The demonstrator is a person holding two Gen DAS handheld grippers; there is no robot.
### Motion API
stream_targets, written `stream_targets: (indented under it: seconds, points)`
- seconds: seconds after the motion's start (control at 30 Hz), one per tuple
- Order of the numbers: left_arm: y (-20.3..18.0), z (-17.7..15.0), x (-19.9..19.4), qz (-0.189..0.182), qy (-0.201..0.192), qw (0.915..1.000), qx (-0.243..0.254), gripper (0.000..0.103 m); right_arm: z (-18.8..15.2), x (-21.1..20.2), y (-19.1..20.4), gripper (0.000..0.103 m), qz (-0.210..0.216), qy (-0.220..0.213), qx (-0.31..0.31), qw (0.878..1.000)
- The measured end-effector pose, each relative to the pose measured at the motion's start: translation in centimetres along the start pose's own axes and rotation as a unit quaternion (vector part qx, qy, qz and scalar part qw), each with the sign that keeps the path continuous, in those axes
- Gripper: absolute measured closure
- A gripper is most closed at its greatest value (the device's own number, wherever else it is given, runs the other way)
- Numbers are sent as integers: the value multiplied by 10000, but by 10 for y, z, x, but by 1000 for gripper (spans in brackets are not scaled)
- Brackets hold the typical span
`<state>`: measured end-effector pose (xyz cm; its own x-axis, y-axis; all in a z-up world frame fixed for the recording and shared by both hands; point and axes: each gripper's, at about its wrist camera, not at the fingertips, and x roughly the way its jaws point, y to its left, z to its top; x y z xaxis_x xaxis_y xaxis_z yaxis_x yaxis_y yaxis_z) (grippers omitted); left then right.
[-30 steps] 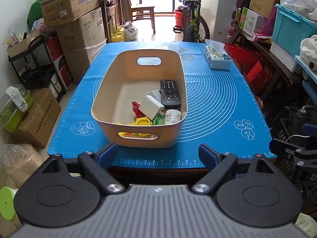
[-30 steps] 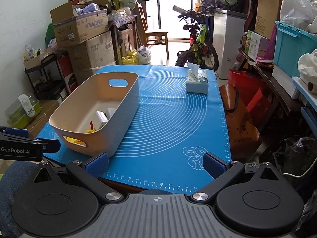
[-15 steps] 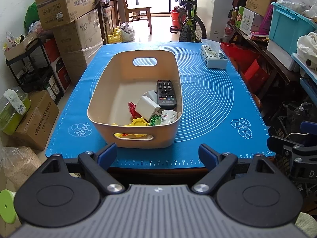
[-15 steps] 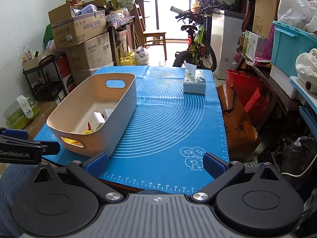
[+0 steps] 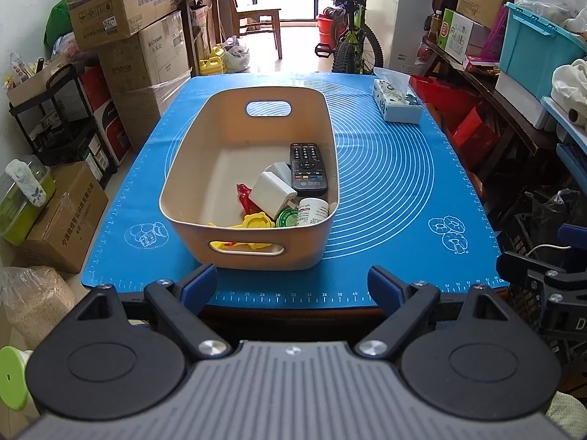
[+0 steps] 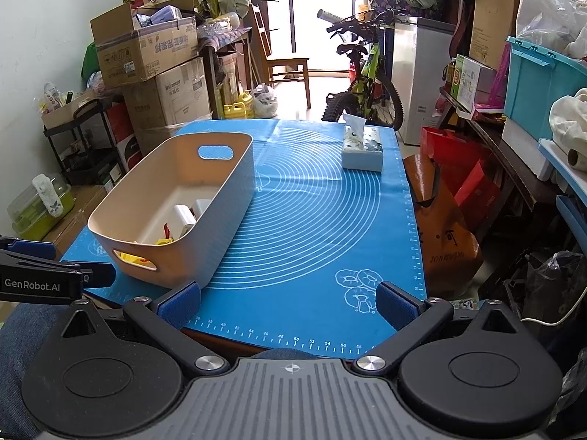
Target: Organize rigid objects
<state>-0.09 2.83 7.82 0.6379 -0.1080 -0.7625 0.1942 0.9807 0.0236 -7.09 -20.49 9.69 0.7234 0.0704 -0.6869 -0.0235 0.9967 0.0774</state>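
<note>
A beige bin (image 5: 190, 168) (image 6: 223, 198) stands on the blue mat (image 5: 396, 168) (image 6: 315, 220). It holds a black remote (image 5: 308, 167), a white adapter (image 5: 273, 194), a white bottle (image 5: 312, 212), a green lid (image 5: 287, 217), a red piece (image 5: 244, 196) and yellow pieces (image 5: 253, 222). My left gripper (image 5: 291, 284) is open and empty, off the table's near edge in front of the bin. My right gripper (image 6: 290, 300) is open and empty over the near edge, to the right of the bin.
A tissue box (image 5: 396, 101) (image 6: 362, 146) sits at the mat's far right. Cardboard boxes (image 5: 146, 55) line the left side, a bicycle (image 6: 367, 84) stands beyond the table, and shelves with a teal crate (image 5: 535, 51) run along the right.
Both grippers have drawn back slightly toward me and risen a little, so the bin and mat sit a bit farther off. Both stay open and empty.
</note>
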Motion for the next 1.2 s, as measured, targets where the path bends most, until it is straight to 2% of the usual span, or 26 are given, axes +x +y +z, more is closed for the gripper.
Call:
stream_targets:
  seconds: [1.2]
  points:
    - [3,1,0,6,-22,10000,-29,14,-2,4,1,2,20,31,-2,10000]
